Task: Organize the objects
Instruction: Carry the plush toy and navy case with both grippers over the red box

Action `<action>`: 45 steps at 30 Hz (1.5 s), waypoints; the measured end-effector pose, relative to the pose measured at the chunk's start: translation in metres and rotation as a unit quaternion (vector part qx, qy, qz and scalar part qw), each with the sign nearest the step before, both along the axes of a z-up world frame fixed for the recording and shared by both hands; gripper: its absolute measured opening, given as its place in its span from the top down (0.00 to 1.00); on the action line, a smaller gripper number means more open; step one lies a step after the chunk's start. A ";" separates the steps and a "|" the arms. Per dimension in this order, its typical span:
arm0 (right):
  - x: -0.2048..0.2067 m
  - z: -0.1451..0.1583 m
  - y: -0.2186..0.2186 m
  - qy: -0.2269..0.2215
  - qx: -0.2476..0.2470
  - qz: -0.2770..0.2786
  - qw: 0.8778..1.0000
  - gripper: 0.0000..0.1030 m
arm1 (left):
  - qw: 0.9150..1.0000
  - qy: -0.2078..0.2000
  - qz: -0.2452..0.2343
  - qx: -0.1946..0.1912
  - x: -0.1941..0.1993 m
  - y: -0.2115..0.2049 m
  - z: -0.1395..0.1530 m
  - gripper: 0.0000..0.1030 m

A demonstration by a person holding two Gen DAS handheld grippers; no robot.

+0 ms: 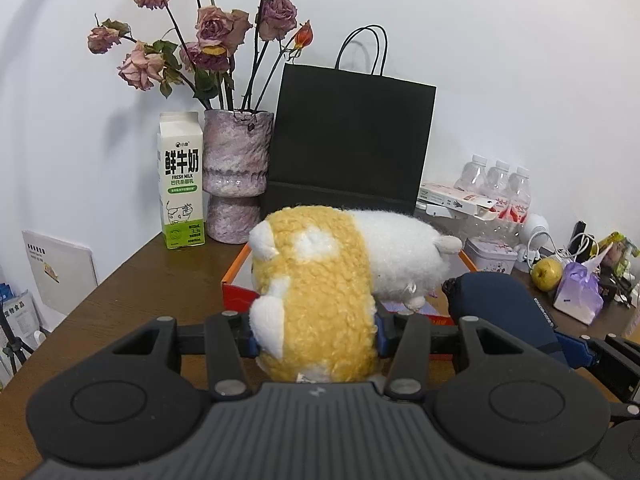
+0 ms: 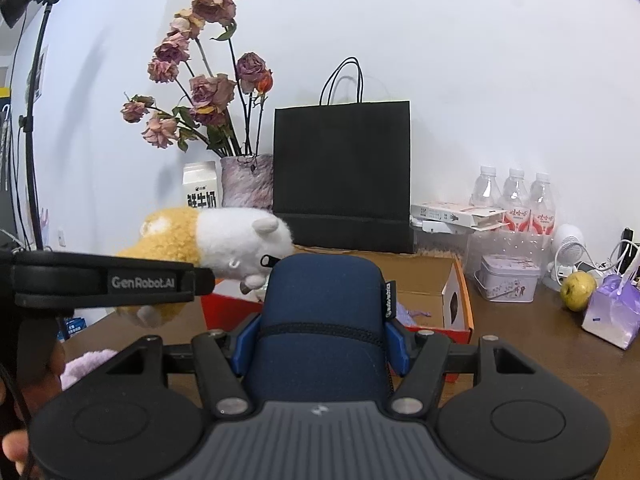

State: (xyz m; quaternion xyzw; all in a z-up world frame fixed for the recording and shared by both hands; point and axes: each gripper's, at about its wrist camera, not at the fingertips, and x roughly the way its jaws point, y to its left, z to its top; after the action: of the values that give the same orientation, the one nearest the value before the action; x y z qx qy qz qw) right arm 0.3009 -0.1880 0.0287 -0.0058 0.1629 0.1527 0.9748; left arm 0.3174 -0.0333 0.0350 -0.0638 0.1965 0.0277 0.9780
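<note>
Jaws clamped on both sides: your left gripper (image 1: 316,338) pinches a yellow-and-white plush (image 1: 320,280) by its yellow end, while your right gripper (image 2: 320,340) squeezes a navy pouch (image 2: 324,320) between its blue pads (image 2: 396,344). You hold both above the counter (image 1: 132,292), over an open orange box (image 2: 460,312) whose near wall sits just beyond the jaws. From the right wrist view the plush hangs to the pouch's left, its white end nearly touching it. Behind the box stand a black bag (image 1: 352,140), a vase (image 1: 236,184) of dried roses (wilted, pinkish) and a milk carton (image 1: 180,184). Bottles (image 2: 516,200), a tin (image 2: 508,278) and a pear (image 2: 578,290) crowd the counter's right side.
</note>
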 end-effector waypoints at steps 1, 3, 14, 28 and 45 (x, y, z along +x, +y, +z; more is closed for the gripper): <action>0.004 0.000 0.000 0.000 0.002 -0.001 1.000 0.40 | 1.000 0.001 0.001 -0.001 0.003 -0.001 0.000 0.53; 0.012 0.000 0.000 0.001 0.006 -0.003 1.000 0.40 | 1.000 0.002 0.005 -0.004 0.011 -0.001 0.000 0.53; 0.055 0.003 -0.001 0.008 0.020 -0.010 1.000 0.40 | 0.999 0.006 0.025 -0.025 0.055 -0.002 0.004 0.53; 0.117 0.002 -0.008 0.019 0.039 -0.031 0.999 0.40 | 0.998 0.016 0.040 -0.037 0.110 0.003 -0.001 0.53; 0.178 -0.007 -0.017 0.038 0.041 -0.048 0.997 0.40 | 0.998 0.035 0.042 -0.034 0.157 0.007 -0.011 0.53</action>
State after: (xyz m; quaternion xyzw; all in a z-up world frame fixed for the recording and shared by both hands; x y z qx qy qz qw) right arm 0.4792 -0.2051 0.0214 0.0476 0.1937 0.1118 0.9735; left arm 0.4746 -0.0260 0.0242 -0.1042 0.2281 0.0646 0.9659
